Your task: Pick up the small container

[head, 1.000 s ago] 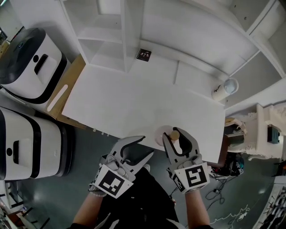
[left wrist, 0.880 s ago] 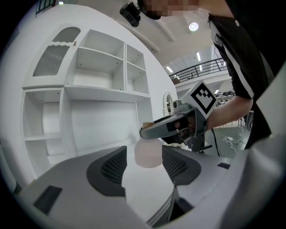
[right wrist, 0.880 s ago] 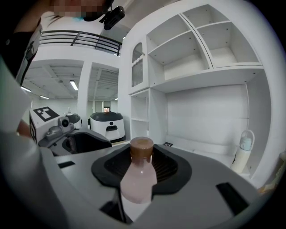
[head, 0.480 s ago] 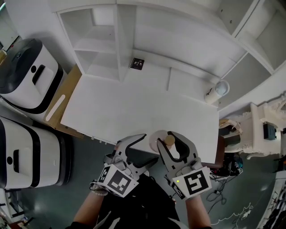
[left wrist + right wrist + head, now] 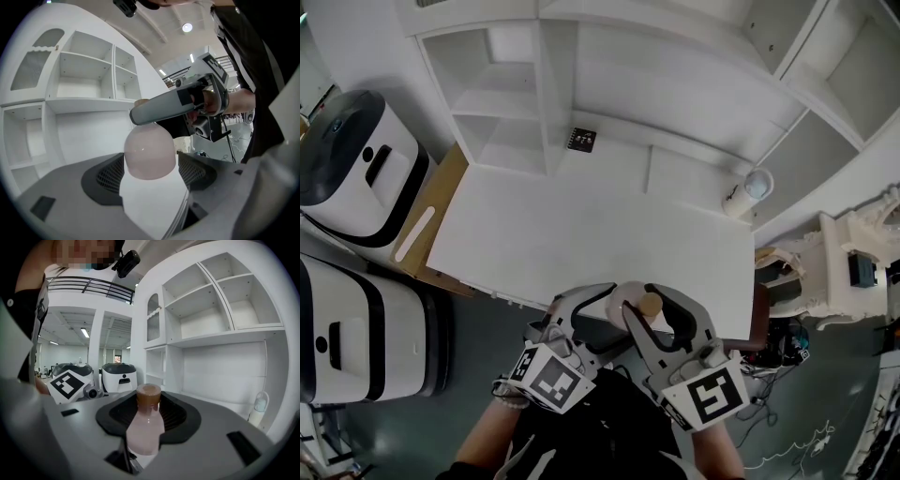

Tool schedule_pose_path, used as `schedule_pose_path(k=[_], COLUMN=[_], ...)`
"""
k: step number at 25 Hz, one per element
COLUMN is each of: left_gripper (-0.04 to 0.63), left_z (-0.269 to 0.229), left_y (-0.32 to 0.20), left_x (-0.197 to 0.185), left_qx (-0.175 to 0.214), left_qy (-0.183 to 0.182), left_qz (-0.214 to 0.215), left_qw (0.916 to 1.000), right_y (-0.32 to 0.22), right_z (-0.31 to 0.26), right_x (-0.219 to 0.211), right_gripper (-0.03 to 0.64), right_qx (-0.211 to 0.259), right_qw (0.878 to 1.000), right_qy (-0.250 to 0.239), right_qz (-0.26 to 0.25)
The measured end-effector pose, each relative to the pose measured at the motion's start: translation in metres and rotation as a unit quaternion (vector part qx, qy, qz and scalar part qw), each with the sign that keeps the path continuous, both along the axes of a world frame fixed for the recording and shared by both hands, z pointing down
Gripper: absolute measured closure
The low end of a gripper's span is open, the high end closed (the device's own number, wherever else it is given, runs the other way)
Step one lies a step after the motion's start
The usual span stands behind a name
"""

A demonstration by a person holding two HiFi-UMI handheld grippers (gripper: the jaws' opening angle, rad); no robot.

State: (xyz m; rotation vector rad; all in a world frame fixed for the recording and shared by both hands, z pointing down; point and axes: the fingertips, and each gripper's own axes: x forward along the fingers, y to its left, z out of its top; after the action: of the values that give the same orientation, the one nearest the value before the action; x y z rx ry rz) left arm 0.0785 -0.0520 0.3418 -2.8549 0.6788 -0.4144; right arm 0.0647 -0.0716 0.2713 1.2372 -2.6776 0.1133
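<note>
The white shelving unit [image 5: 581,75] fills the far side, and the white table [image 5: 581,225] stands in front of it. Two white and black machines [image 5: 356,169] stand on the floor at your left.

Your right gripper [image 5: 649,306] is clenched on the small container [image 5: 145,427]. The pinkish body sits squarely between its two dark pads, and the brown cap [image 5: 148,397] points away from you, just past the jaw tips. In the head view the container hangs over the near edge of the table, lying roughly level.

Your left gripper [image 5: 598,315] comes in from the other side. Its jaws have just been opening and now stand released, spread wide. In the left gripper view the container's rounded bottom sits between the two pads, close to the left one and with a narrow gap on the right. One jaw of the right gripper crosses just above it.

A small bottle [image 5: 741,195] stands on the shelf at the far right, well apart from both grippers, and a black marker tag [image 5: 581,140] lies on the shelf behind the table
</note>
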Motion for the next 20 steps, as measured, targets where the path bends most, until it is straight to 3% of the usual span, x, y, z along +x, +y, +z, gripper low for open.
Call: schedule_pose_path(k=[9,20], left_gripper=[0.249,0.249], left_z=[-0.014,-0.019], left_y=[0.010,0.011], left_x=[0.005,0.006], left_qx=[-0.006,0.006], left_qy=[0.023,0.026], left_qz=[0.042,0.053], left_qw=[0.9989,0.9982], right_y=[0.011,0.014], right_z=[-0.013,-0.017], right_x=[-0.001,0.001], right_gripper=[0.471,0.471], right_qx=[0.011,0.018], right_qw=[1.000,1.000], right_qy=[-0.007,-0.003], right_qz=[-0.004,0.008])
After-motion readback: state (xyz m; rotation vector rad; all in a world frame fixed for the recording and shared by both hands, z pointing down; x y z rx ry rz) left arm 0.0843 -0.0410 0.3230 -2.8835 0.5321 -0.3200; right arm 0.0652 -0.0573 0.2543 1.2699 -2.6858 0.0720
